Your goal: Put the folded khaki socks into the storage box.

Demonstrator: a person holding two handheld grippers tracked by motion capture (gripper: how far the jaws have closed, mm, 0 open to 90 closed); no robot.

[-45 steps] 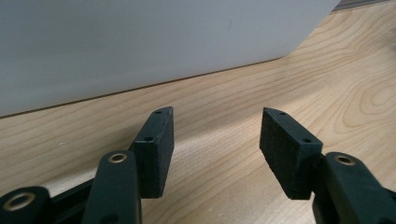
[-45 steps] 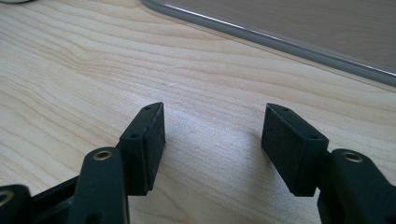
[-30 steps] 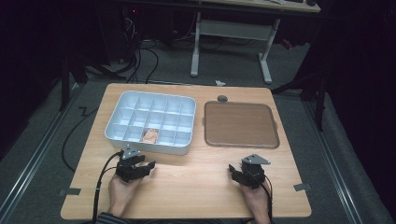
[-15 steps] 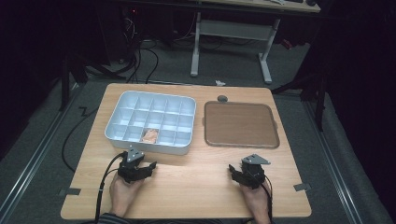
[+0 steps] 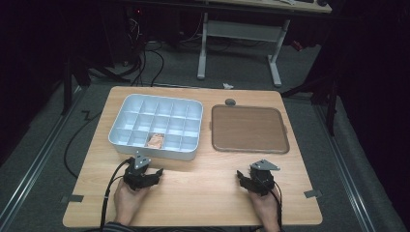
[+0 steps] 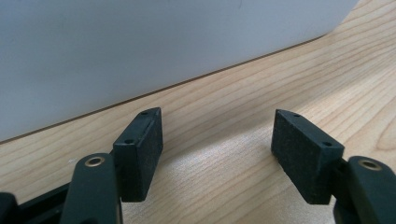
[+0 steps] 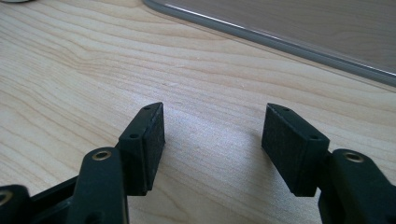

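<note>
Dark floor and loose cables ring a wooden table where a person sits with a two-jaw gripper in each hand, both held low near the front edge. Closest to the work is the white divided tray on the table's left half, its grid of compartments bare but for one small pinkish-brown piece lying in a front-row compartment, second from the left. Just short of that tray's front wall, the left gripper points toward it with its jaws spread wide and nothing between them; those jaws have just been opening. Seen from the left gripper view, the left gripper stands over bare wood, with the tray's pale wall rising close ahead. Well apart on the right half, the right gripper also has its jaws parted and holds nothing; in the right gripper view, the right gripper frames only wood grain, with the rim of the brown tray crossing the top corner. From the high view that brown tray, flat and low-rimmed, lies beside the white one without touching it, and a small dark round knob sits on the table just beyond its far edge. Black cable trails from the left gripper off the front of the table. Beyond the table stands a desk frame on pale legs.
</note>
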